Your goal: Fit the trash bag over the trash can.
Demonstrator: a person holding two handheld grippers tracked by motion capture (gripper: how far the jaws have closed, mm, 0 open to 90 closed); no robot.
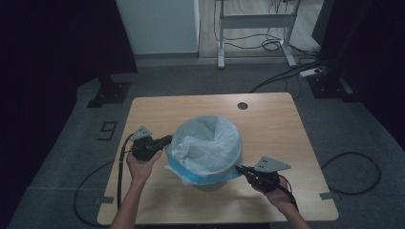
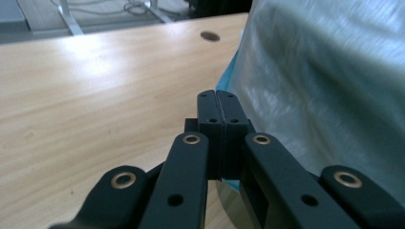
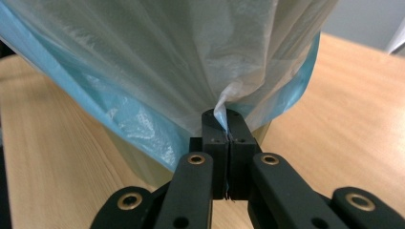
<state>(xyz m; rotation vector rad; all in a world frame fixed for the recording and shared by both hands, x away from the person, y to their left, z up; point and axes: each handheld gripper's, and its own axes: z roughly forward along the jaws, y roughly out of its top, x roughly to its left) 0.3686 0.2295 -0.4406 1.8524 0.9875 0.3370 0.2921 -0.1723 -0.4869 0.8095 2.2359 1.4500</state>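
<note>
**Thin liner, pinched at both sides of the bin**

Wooden table point(image 1: 267, 119) under dim light carries the work, with grey floor and cables beyond it. Nearest the person, the right gripper point(image 1: 242, 169) has its jaws pressed together on a fold of the bag point(image 1: 205, 143); in the right gripper view a white tuck of film rises from between the closed tips. The left gripper point(image 1: 168, 140) sits at the opposite side with its jaws together too; its own view shows the tips point(image 2: 220, 107) meeting right at the blue edge, though whether film is caught between them cannot be told.

Between the two stands the bin point(image 1: 210, 183), mid-table, its rim wrapped by the bag, whose blue hem point(image 3: 143, 129) hangs down the outside.

By its look, the bag is very light, soft and slippery, and likely to stretch or tear under a sharp tug. Gathered folds near the hem give the safest hold; a single layer may slide out. The bin seems light enough to tip or drag if one side is pulled harder.
</note>
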